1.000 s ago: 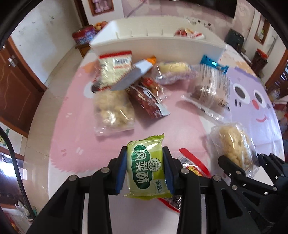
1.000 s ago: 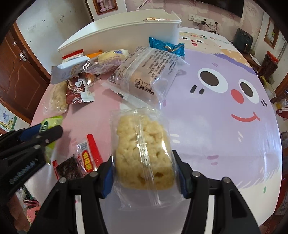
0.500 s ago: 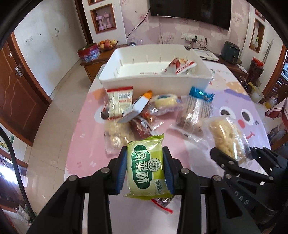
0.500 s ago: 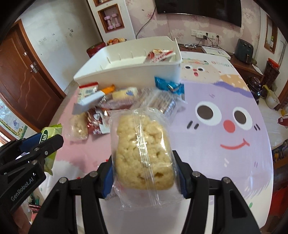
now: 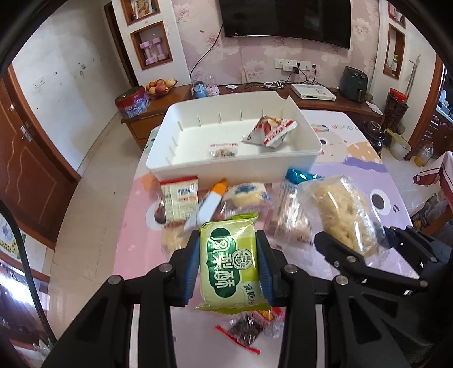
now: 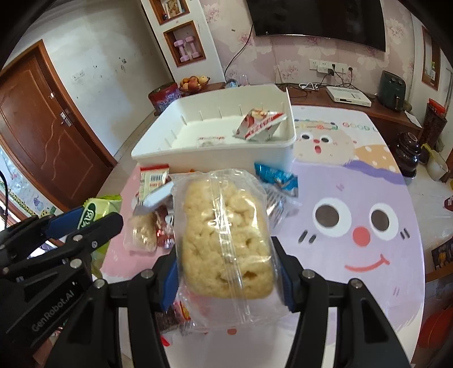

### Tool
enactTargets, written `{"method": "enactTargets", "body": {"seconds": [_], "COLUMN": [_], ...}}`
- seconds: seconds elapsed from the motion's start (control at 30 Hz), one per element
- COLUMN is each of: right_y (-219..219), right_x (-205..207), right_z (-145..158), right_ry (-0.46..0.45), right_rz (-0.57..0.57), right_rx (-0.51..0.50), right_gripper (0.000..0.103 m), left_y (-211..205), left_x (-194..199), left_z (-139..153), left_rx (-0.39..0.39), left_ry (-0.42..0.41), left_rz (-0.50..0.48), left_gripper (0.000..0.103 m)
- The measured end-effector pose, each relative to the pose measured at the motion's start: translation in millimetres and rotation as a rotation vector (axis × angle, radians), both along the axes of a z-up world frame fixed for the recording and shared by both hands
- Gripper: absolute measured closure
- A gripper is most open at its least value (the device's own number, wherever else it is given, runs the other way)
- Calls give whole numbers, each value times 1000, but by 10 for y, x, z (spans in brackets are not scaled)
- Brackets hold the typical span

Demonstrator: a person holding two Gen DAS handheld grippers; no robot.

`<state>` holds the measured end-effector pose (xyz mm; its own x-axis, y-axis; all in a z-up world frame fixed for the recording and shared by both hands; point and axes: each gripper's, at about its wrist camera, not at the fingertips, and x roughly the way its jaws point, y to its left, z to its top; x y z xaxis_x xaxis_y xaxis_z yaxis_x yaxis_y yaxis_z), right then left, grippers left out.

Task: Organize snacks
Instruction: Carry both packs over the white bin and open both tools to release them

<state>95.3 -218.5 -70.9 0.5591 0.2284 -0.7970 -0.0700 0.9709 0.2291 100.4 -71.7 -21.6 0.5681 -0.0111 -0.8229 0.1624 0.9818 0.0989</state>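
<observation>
Cartoon-printed tablecloth (image 6: 368,175) fills the frame; low centre, the left gripper (image 5: 228,269) clamps a green pastry packet (image 5: 229,263), the right gripper (image 6: 226,271) a clear-wrapped rice cake (image 6: 225,240). Beyond loose snacks, the white bin (image 5: 232,165) waits; slippery wrappers may slide out.

Home living room, wall-mounted TV (image 5: 284,21), wooden sideboard (image 5: 158,109) with fruit bowl (image 5: 160,85), floral wallpaper (image 5: 252,61), wooden door (image 6: 53,141)
</observation>
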Motion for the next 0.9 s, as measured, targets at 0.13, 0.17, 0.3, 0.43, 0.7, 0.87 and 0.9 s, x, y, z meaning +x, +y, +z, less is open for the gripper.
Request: {"method": "enactTargets", "body": {"seconds": [0.13, 0.17, 0.3, 0.43, 0.7, 0.87, 0.9], "right_y": [-83, -102, -139, -182, -237, -144, -137], "right_x": [221, 302, 661, 1068, 1793, 2102, 2134], "right_z": [196, 268, 527, 760, 864, 680, 650], "right_ry": [-30, -39, -77, -101, -57, -15, -8], "right_rz": [-8, -10, -12, -30, -88, -82, -77], "right_rx": [-33, -50, -127, -151, -99, -118, -111], "right_gripper": [46, 46, 46, 46, 46, 45, 45], "left_y": [23, 34, 99, 192, 292, 283, 278], "left_x": [252, 320, 695, 1190, 1988, 2317, 2363], "left_z": [158, 217, 453, 579, 593, 299, 235], "left_rx": [3, 9, 27, 42, -27, -57, -56], "left_ry": [-36, -51, -108, -122, -76, -17, -5], "left_rz": [-12, -15, -21, -2, 8, 10, 10], "left_gripper": [68, 68, 68, 68, 67, 67, 67]}}
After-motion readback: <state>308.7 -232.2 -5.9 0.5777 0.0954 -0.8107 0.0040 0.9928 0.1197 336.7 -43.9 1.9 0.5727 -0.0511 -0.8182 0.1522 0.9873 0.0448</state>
